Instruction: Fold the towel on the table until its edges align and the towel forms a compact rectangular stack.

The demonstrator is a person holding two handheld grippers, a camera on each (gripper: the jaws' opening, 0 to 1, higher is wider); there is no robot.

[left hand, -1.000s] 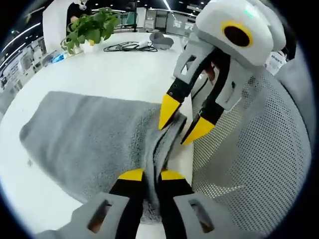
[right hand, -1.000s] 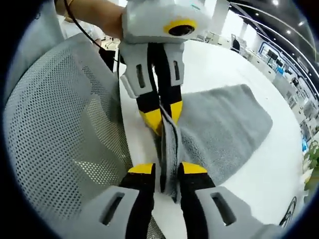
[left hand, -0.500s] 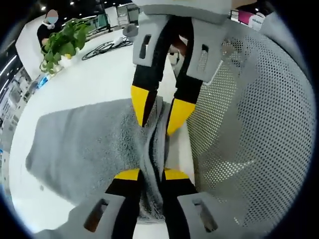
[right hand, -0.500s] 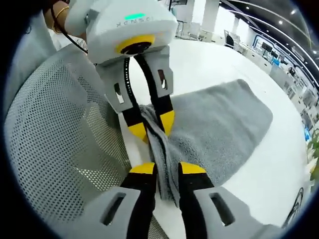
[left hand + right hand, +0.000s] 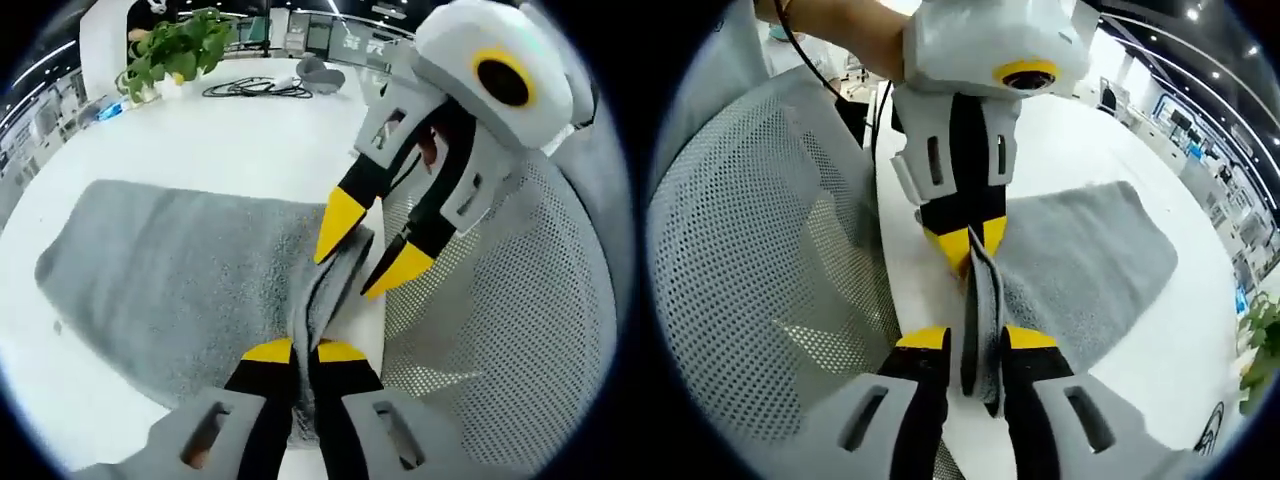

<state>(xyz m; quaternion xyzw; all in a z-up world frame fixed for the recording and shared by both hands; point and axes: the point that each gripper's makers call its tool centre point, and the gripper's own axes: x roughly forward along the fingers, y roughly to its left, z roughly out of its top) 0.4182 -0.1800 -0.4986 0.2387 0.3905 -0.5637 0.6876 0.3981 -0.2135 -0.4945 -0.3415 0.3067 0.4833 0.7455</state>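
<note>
A grey towel (image 5: 170, 260) lies spread on the white table (image 5: 230, 140), its near edge gathered into a raised ridge at the table's edge. At the bottom of the left gripper view, my left gripper (image 5: 303, 350) is shut on that ridge. A short way along the same ridge my right gripper (image 5: 370, 250) comes in from the right with towel between its yellow tips. In the right gripper view the towel (image 5: 1080, 260) stands upright between the right gripper's (image 5: 978, 340) jaws. Just beyond, the left gripper (image 5: 962, 243) pinches the fold.
A grey mesh chair back (image 5: 500, 330) stands against the table's edge beside both grippers, also seen as the chair back (image 5: 750, 250). A potted plant (image 5: 175, 50) and a black cable (image 5: 255, 90) sit at the far side. A person's hand (image 5: 855, 30) holds the left gripper.
Both grippers stay on the towel's edge. Half a second ago they faced each other almost in line; now they sit angled apart again, and the ridge between them is a little longer.
</note>
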